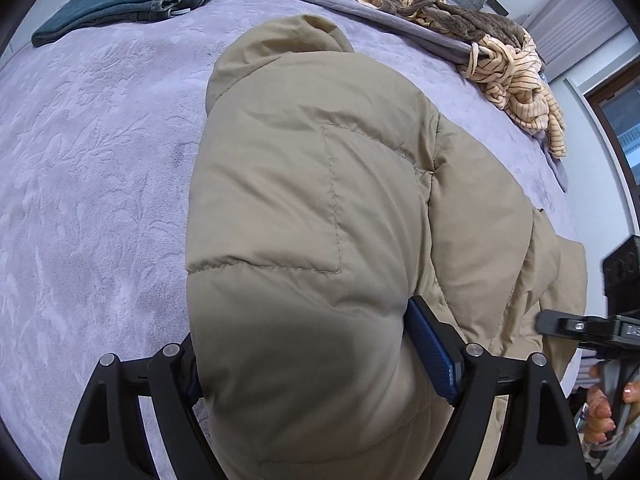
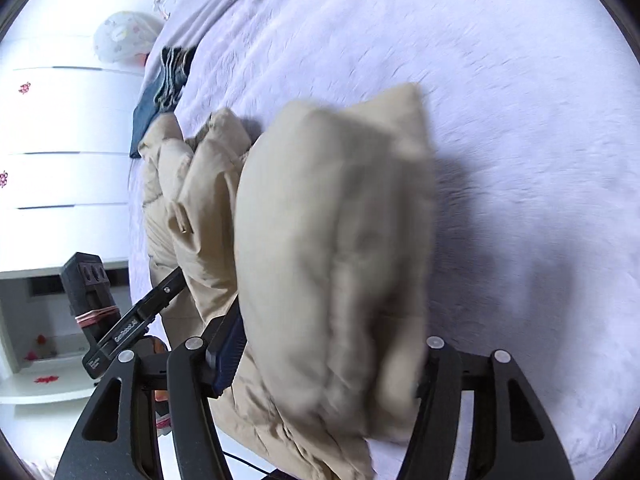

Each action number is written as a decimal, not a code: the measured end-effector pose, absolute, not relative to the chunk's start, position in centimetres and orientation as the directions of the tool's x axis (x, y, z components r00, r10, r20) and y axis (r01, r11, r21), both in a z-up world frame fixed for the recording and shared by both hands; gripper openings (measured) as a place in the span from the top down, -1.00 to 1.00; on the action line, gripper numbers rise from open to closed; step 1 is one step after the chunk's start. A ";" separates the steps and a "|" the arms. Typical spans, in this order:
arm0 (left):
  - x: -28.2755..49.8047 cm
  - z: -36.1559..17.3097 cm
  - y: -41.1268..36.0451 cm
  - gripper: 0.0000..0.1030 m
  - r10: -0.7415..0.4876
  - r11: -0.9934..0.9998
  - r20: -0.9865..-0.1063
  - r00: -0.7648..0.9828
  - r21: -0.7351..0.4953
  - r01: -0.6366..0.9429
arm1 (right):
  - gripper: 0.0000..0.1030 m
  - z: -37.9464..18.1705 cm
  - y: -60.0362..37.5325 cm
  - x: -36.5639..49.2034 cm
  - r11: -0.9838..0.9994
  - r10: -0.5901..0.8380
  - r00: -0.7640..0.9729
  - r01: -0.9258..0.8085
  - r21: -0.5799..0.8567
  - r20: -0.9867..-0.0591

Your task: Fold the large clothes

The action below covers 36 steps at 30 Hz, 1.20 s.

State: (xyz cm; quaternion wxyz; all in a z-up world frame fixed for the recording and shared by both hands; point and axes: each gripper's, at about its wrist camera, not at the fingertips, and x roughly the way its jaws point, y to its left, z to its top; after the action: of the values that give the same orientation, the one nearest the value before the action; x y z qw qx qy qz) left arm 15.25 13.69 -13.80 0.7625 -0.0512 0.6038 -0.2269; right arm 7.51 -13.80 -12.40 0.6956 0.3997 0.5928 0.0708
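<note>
A puffy beige jacket lies folded over on the lilac bedspread. In the left wrist view my left gripper has a thick fold of it bulging between its jaws. The blue right pad lies against the fabric and the left pad is hidden behind it. In the right wrist view my right gripper holds another padded fold of the jacket, blurred, with both fingers against it. The right gripper shows at the jacket's far edge, and the left gripper sits left of the bundle.
Folded blue jeans lie at the bed's far left, also seen as jeans. A striped brown and cream garment is heaped at the far right. A person's hand grips the handle. White drawers stand beside the bed.
</note>
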 end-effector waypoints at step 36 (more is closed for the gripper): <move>16.1 -13.7 13.6 -0.91 -0.277 0.935 -0.929 0.247 -0.203 0.290 | 0.80 -14.1 -10.4 6.3 0.750 0.403 0.279 0.445 0.489 -0.872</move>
State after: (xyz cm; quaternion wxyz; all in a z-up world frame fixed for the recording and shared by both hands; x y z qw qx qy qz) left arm 16.12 13.64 -13.75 0.7895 0.0052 0.5869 -0.1796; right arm 6.29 -10.45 -14.11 0.7174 0.3530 0.6004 -0.0147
